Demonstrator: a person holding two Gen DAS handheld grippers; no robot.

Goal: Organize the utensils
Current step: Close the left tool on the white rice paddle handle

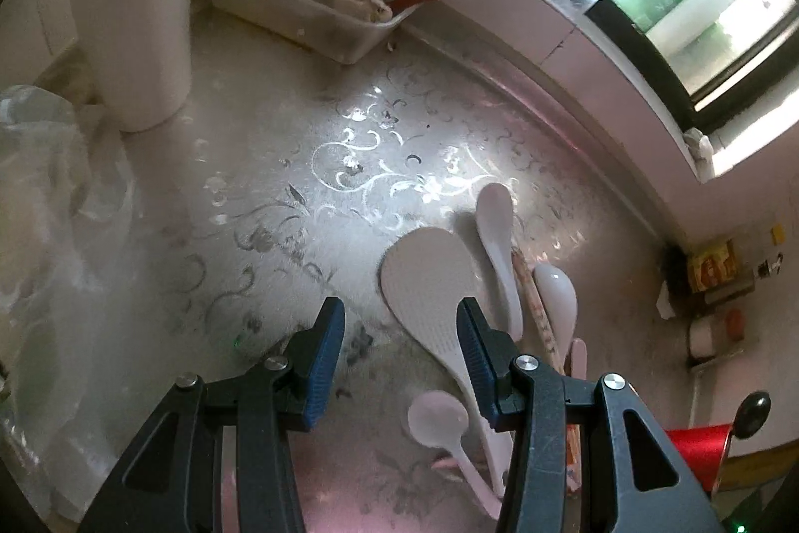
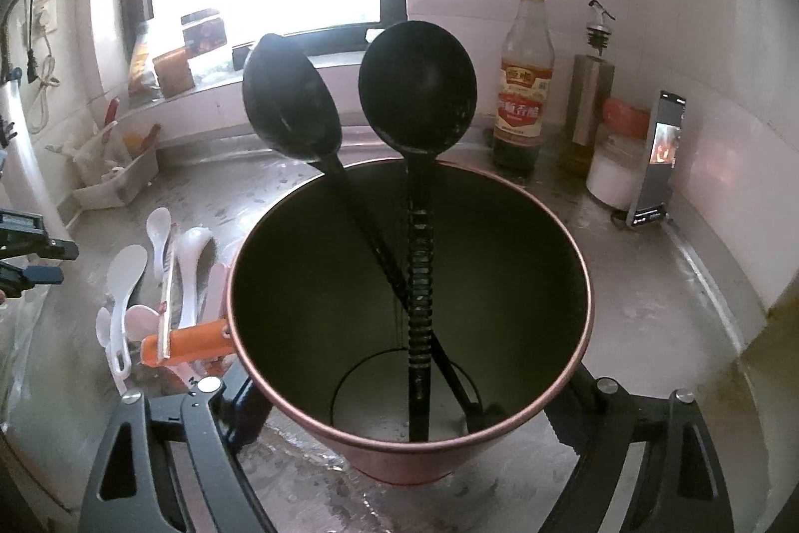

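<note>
Utensils lie in a loose heap just ahead and right of the left gripper (image 1: 402,345), whose jaws stand partly open and empty above the rice paddle (image 1: 427,278). The right gripper (image 2: 399,423) clamps the red canister (image 2: 409,463), which already holds two black ladles (image 2: 417,88). The white spoons (image 1: 494,228) and chopsticks (image 1: 537,308) overlap, so a pinch here could drag neighbours along or let the smooth paddle slip. The vinegar bottle (image 2: 522,83) carries a red label; its characters look Chinese but are too blurred to read.
</note>
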